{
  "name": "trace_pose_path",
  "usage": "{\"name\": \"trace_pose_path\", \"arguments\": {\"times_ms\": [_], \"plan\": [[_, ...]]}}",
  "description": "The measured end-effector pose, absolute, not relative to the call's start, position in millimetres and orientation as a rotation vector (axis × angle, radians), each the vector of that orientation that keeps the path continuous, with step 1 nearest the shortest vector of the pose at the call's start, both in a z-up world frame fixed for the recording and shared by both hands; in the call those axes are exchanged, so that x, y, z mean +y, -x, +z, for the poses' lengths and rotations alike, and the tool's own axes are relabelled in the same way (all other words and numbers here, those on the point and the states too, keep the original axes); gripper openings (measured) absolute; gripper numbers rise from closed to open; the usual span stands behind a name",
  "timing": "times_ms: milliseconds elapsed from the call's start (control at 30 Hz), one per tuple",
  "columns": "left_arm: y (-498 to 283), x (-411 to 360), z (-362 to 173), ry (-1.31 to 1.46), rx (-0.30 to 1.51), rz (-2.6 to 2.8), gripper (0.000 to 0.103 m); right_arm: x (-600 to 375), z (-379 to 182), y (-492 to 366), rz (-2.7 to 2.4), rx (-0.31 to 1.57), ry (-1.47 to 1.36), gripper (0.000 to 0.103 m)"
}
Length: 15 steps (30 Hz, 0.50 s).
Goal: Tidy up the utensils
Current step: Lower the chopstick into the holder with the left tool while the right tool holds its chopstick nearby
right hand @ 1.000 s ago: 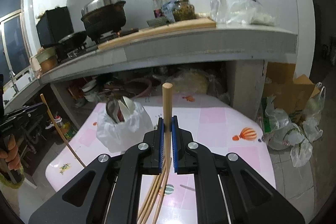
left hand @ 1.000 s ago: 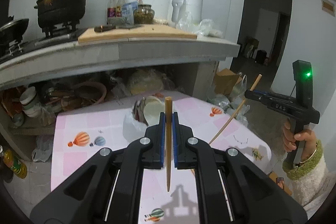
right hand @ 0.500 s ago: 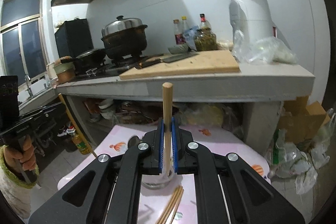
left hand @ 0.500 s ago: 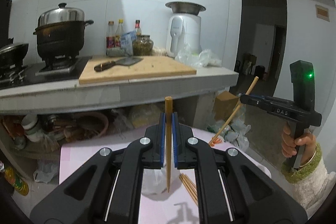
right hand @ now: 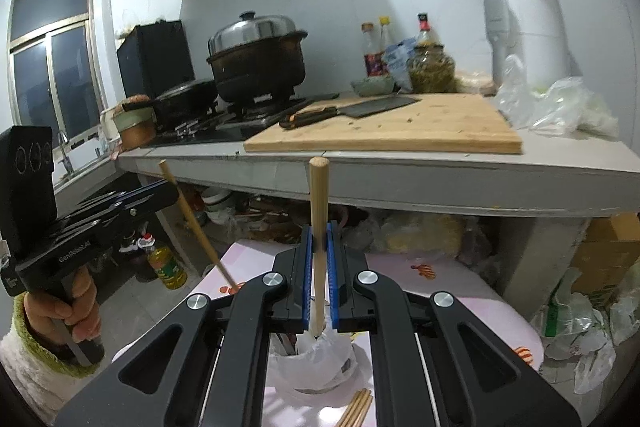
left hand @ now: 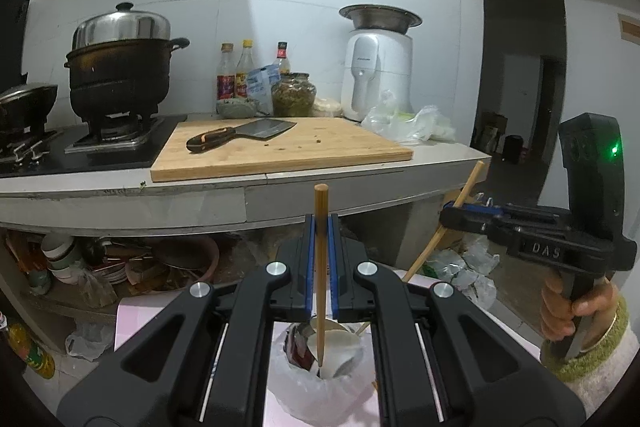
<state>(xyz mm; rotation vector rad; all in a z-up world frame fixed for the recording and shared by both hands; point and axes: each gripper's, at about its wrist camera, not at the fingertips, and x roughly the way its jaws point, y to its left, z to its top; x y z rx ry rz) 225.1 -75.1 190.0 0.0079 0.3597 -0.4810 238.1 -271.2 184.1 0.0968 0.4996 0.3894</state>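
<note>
My left gripper point(left hand: 320, 227) is shut on a wooden chopstick point(left hand: 321, 199) that stands upright, its lower tip over the utensil holder point(left hand: 332, 383), a cup wrapped in a white plastic bag with spoons inside. My right gripper point(right hand: 319, 231) is shut on another upright chopstick point(right hand: 319, 187) above the same holder point(right hand: 316, 359). Each view shows the other gripper from the side: the right gripper point(left hand: 448, 215) with its slanted chopstick point(left hand: 466, 191), the left gripper point(right hand: 172, 189) with its own point(right hand: 196, 227). Several loose chopsticks point(right hand: 356, 407) lie on the pink table point(right hand: 440, 287).
Behind the low table runs a grey counter point(left hand: 240, 195) with a cutting board point(left hand: 280, 147), a cleaver point(left hand: 244, 133), a stove with a lidded pot point(left hand: 120, 67), bottles and a white appliance point(left hand: 380, 75). Bowls and bags crowd the shelf under it. An oil bottle point(right hand: 166, 263) stands on the floor.
Both grippers have risen and tipped up, each still holding its chopstick. The countertop has come into view, and the bagged holder now sits right below both sets of fingers.
</note>
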Motion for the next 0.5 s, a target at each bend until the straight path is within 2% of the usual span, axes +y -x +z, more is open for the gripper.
{"name": "trace_pose_path", "arguments": {"times_ms": [233,500], "plan": [[-254.8,-75.4,169.3,0.001,0.390,-0.473,0.005,-253.1,167.1,-261.0,0.404,0.526,-0.066,0.007],[-271.3,-70.9,153.3,0.000,0.415,-0.472,0.005,-250.4,182.1,-257.1,0.380,0.472,-0.033,0.007]]}}
